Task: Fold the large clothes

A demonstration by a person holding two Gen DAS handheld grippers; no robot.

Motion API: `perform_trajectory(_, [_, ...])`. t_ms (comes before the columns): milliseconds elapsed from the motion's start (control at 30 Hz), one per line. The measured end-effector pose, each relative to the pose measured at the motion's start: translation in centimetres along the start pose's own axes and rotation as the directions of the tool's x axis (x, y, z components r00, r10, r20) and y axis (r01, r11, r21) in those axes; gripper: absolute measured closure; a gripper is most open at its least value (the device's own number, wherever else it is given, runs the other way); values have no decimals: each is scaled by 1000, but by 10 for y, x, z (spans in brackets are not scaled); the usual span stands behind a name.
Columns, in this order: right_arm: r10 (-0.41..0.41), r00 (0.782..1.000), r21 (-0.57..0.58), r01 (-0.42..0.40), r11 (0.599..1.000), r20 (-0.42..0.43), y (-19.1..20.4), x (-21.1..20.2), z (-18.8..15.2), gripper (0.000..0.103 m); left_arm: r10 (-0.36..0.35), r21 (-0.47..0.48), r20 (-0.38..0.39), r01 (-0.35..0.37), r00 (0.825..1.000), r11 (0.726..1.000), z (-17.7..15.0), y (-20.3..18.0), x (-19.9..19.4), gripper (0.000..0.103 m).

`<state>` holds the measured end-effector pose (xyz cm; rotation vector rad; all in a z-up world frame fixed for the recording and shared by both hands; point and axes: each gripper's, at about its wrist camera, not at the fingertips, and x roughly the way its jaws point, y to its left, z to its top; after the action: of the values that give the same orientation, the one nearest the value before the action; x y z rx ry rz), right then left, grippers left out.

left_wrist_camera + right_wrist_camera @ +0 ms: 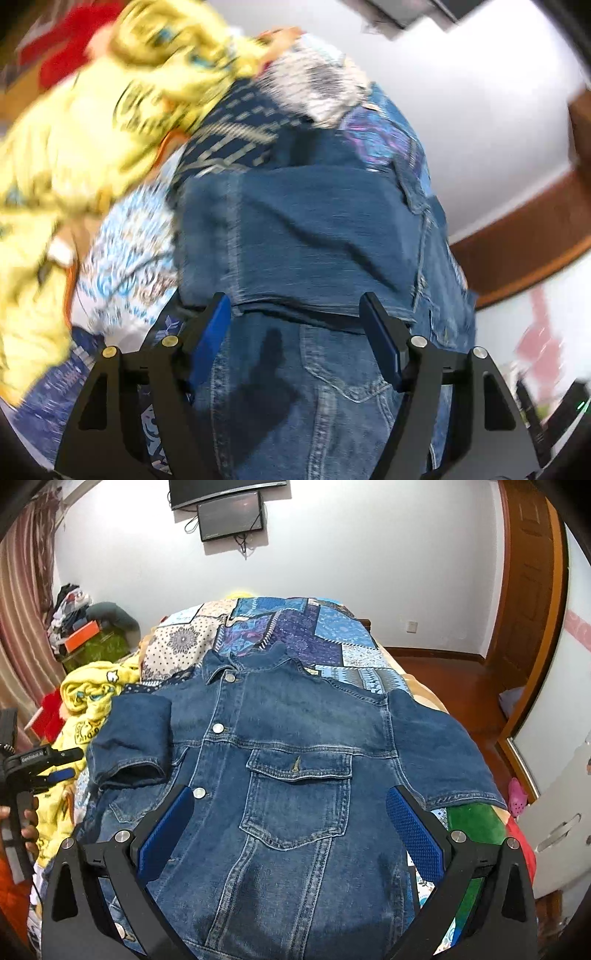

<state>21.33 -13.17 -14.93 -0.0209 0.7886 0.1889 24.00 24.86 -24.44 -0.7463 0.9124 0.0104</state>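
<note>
Blue-padded fingers point(166, 834) of the right gripper point(290, 834) stand spread wide and hold nothing, framing the lower front of a denim jacket point(295, 760) that lies face up on the bed point(343, 642), over a patchwork quilt point(288, 627). Its collar point(243, 661) points toward the far wall, and 3 metal buttons run down the placket. 1 short sleeve point(129, 738) is already folded in across the chest on the left side, while the other sleeve point(443, 753) lies flat and reaches out toward the bed's right edge. A yellow printed garment point(88, 709) is heaped beside the jacket on the left. The left gripper point(55, 771) shows at the left edge of the right view, just beside the folded sleeve; in its own blurred view its fingers point(212, 332) are also apart and empty, hovering over denim close to a hem or cuff edge. Denim like this looks heavy and fairly stiff, so it should keep a crease and slide little on the quilt, but thick seams will resist a shallow pinch. A good hold for the next fold is probably the outstretched sleeve's stitched cuff point(465, 797), or the jacket's bottom hem, where doubled fabric gives the pads something firm to bite.
</note>
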Motion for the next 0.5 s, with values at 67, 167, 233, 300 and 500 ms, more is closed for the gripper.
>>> perform_trajectory(67, [-7, 1000, -6, 7, 1000, -10, 2, 5, 0, 0, -40, -90, -26, 37, 999, 995, 0, 21, 12, 33])
perform_trajectory(167, [-14, 1000, -8, 14, 1000, -19, 3, 9, 0, 0, -101, -187, -62, 88, 993, 978, 0, 40, 30, 33])
perform_trajectory(233, [-20, 999, -8, 19, 1000, -26, 3, 12, 0, 0, -122, -243, -87, 97, 989, 965, 1, 50, 45, 33])
perform_trajectory(300, [-26, 999, -10, 25, 1000, -35, 3, 17, 0, 0, -128, -271, -91, 99, 988, 957, 3, 56, 54, 33])
perform_trajectory(500, [-37, 998, -17, 36, 999, -50, 3, 22, -1, 0, -100, -294, -40, 84, 994, 952, 16, 61, 59, 50])
